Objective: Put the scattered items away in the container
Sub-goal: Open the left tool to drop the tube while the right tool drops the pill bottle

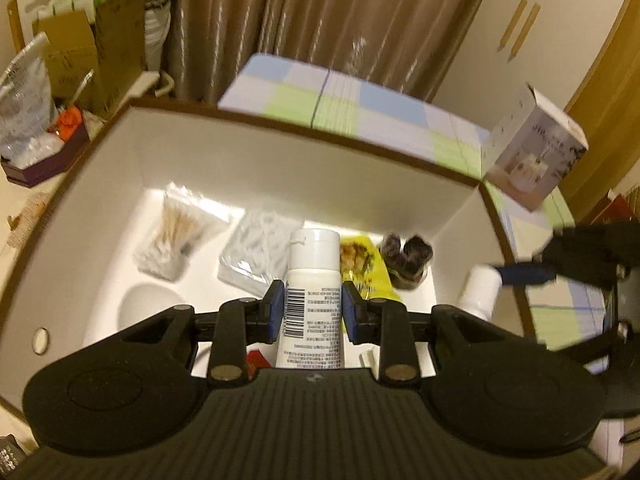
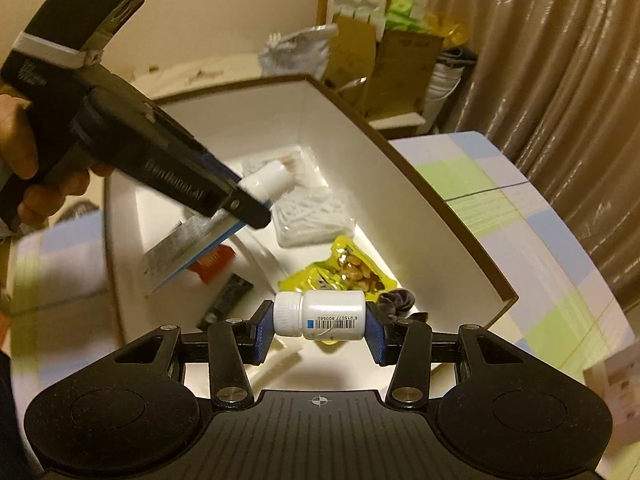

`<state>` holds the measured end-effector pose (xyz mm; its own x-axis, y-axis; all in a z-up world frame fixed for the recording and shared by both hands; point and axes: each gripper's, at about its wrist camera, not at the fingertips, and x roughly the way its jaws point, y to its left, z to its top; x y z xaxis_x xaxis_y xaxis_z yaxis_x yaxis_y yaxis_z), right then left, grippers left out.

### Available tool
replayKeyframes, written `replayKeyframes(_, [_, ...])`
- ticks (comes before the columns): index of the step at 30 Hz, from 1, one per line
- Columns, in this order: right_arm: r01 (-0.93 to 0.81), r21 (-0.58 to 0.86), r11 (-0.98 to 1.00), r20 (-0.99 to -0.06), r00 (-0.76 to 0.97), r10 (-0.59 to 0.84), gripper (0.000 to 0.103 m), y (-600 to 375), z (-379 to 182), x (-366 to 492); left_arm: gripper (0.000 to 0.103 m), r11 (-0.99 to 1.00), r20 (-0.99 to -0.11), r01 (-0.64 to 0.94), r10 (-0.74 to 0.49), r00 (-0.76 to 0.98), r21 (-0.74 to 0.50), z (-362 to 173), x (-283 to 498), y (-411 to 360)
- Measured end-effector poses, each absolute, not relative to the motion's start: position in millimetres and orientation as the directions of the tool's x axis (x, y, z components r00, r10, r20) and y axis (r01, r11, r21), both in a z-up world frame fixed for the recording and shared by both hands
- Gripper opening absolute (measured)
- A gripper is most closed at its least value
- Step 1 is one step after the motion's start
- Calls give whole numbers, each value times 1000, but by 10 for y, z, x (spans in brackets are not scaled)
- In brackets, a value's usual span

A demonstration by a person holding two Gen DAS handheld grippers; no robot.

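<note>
My left gripper (image 1: 314,310) is shut on a white tube (image 1: 314,280) with a barcode, held above the inside of the white, brown-rimmed box (image 1: 280,160). My right gripper (image 2: 318,326) is shut on a small white pill bottle (image 2: 320,316), held sideways over the box's near corner (image 2: 400,184). The bottle also shows in the left wrist view (image 1: 482,288) at the box's right edge. In the box lie a bag of cotton swabs (image 1: 176,236), a white packet (image 1: 256,256), a yellow snack pouch (image 2: 344,268) and a dark scrunchie (image 1: 408,256).
The box stands on a checked blue, green and white tablecloth (image 2: 520,220). A small white carton (image 1: 536,144) stands on the table beyond the box's right corner. Cardboard boxes and bags (image 1: 80,48) are stacked at the back by brown curtains (image 1: 320,12).
</note>
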<state>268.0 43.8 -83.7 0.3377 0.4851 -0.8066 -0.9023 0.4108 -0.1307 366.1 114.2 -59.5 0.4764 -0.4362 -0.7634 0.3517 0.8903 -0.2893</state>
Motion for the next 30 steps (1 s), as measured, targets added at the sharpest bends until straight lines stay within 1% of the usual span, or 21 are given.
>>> replayKeyframes(6, [-920,-168,354,-845,319,428,49,521,-998,2803,25,887,-820,376,-415,395,-268,-886,3739,1063])
replayKeyframes(9, [-931,-176,320,-864,302,402,49,566,-1071,2861,26,870,-820,401,-439,367,-287,-879,3764,1076])
replayKeyframes(13, [-943,-193,272,-885,287,365,49,610,-1151,2861,27,870,-837,436,-405,367,-229,-805,3779,1055])
replayKeyframes(15, [-949,-197,247,-895,277,351,49,627,-1183,2869,33,868,-842,445,-400,362,-221,-762,3799,1077])
replayKeyframes(22, [-966,-205,157,-927,243,286,49,723,-1310,2889,43,865,-850,472,-371,375,-170,-653,3804,1164])
replayKeyframes(24, [-970,-200,135,-936,230,268,49,738,-1342,2886,50,866,-849,473,-368,380,-163,-622,3801,1191])
replayKeyframes(27, [-974,-200,105,-944,220,246,49,757,-1379,2873,55,869,-852,474,-350,390,-140,-589,3793,1224])
replayKeyframes(28, [-975,-203,95,-945,220,241,49,760,-1385,2863,58,871,-853,472,-344,393,-134,-577,3790,1237])
replayKeyframes(29, [-973,-212,85,-945,227,237,50,769,-1397,2859,64,873,-852,471,-339,398,-128,-564,3786,1255])
replayKeyframes(30, [-973,-218,78,-945,231,232,50,775,-1404,2846,68,875,-851,469,-336,403,-124,-549,3782,1274])
